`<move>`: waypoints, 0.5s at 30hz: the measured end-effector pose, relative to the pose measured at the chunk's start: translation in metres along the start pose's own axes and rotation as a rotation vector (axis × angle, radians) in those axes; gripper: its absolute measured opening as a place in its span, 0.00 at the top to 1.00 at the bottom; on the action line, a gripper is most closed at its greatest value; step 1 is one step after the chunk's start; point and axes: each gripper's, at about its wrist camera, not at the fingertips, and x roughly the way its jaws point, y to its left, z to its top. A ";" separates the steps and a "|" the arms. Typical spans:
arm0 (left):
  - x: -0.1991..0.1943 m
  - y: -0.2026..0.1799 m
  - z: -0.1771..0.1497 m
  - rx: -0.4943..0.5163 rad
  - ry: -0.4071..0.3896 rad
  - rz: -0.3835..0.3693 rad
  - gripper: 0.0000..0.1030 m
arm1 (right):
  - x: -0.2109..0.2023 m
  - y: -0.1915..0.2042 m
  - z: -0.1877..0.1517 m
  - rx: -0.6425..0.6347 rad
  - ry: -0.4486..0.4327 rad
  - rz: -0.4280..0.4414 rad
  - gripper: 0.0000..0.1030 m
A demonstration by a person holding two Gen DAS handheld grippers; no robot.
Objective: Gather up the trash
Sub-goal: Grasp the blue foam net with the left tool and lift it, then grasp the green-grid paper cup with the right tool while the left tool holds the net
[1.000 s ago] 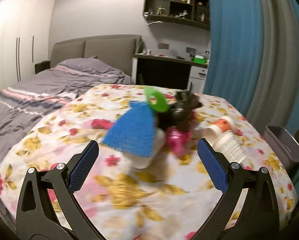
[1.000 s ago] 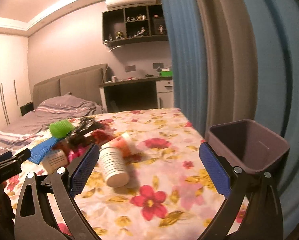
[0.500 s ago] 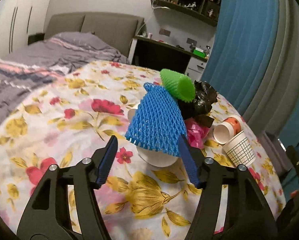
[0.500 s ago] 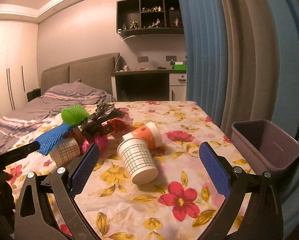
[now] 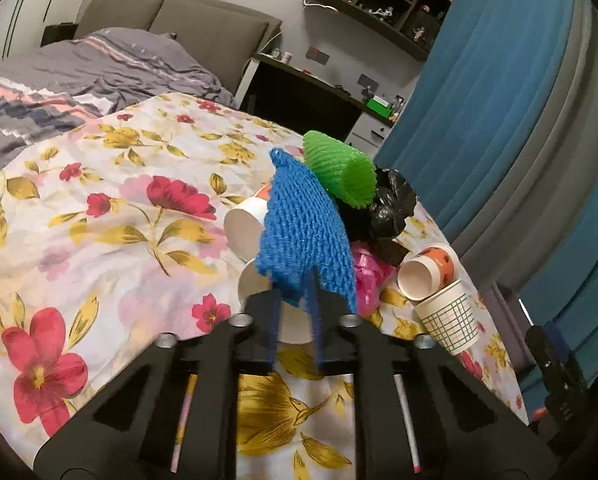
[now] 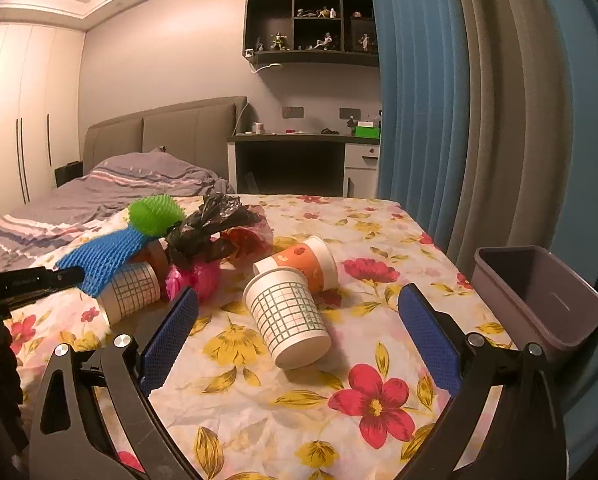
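Blue foam net (image 5: 305, 236) atop the trash pile on the floral surface (image 5: 111, 216), near edge pinched in left gripper (image 5: 295, 304), jaws just closed. Right gripper (image 6: 299, 340) spread around checked cup (image 6: 287, 316), untouched. Next, probably: lift net, carry to bin (image 6: 539, 300).

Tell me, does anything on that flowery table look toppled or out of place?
Yes. The green-checked paper cup and the orange patterned paper cup lie tipped on their sides on the floral tablecloth, beside a heap of crumpled black plastic bag.

Blue foam net (image 5: 307, 236) draped over checked cup (image 6: 133, 290).
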 end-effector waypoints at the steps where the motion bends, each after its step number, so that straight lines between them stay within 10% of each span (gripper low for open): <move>1: -0.001 -0.001 0.000 0.003 -0.006 -0.003 0.94 | 0.001 0.000 0.000 -0.002 0.002 -0.002 0.07; 15: -0.073 -0.070 -0.010 0.163 -0.156 -0.134 0.95 | 0.033 -0.013 -0.003 -0.001 0.088 -0.006 0.07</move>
